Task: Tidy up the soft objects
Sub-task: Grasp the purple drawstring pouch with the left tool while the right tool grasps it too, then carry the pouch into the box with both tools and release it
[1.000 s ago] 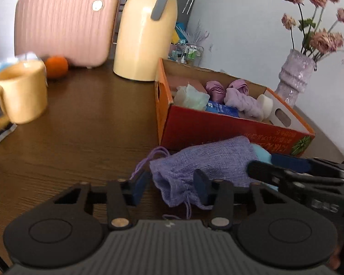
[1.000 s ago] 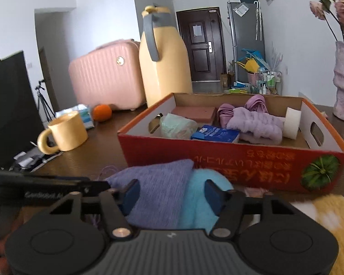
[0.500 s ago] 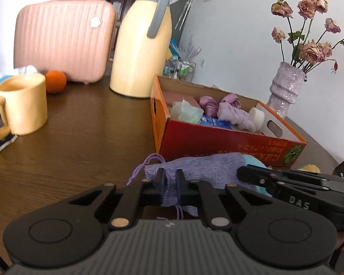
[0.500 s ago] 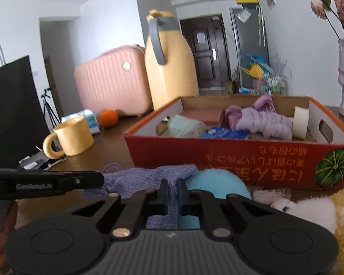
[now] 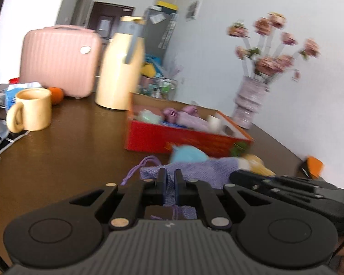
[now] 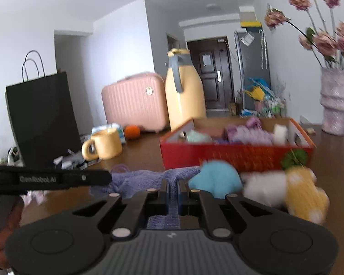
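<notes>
Partly blurred: both tools pinch purple cloth (image 5: 201, 168), edges hidden.

Motion blur smeared the red box (image 5: 185, 137) lettering and its contents beyond identification. The yellow plush (image 6: 305, 194) was soft-edged, form unclear. Flowers (image 5: 273, 52) appeared doubled, detail lost.

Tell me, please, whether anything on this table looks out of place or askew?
Yes: the blue plush and the yellow and white plush lie loose on the table in front of the red box, not inside it.
</notes>
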